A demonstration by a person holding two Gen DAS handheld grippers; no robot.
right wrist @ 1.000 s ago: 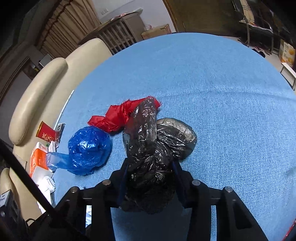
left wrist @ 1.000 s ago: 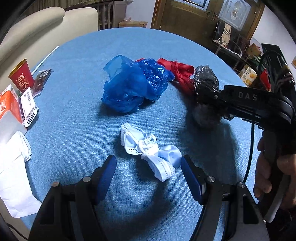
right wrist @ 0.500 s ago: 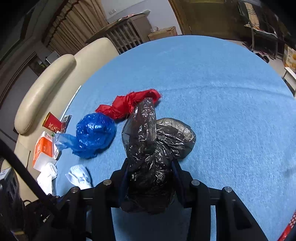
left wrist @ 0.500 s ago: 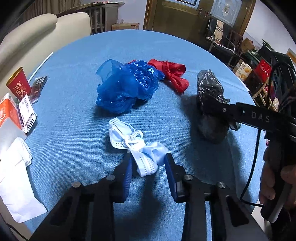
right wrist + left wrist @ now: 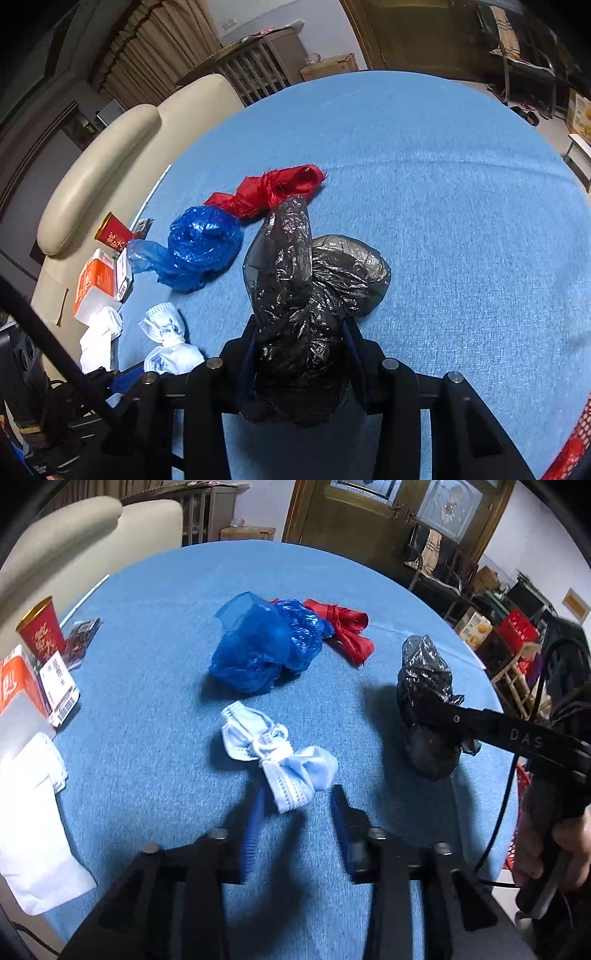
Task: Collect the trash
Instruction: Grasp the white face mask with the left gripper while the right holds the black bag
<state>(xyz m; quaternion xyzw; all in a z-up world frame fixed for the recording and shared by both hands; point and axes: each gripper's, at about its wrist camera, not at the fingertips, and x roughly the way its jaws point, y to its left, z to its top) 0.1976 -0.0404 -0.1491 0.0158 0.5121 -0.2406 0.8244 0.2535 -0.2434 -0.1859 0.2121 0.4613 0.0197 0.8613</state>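
Black plastic bag (image 5: 306,314) pinched in right gripper (image 5: 301,354) fingers; left gripper (image 5: 295,812) fingers spread around face mask (image 5: 280,757)

Black gripper frames, silver screws, apparently blue-padded fingers (image 5: 252,825).

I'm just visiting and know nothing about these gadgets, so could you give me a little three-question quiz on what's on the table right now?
1. True or false: the right gripper is shut on the black bag.
2. Which item lies nearest the left gripper? A) blue bag B) face mask C) red bag
3. Fill in: the red cup stands near the table's ____ edge in the left wrist view.

Key: 1 true. 2 B; the mask's end sits just ahead of the parted fingers. 3 left.
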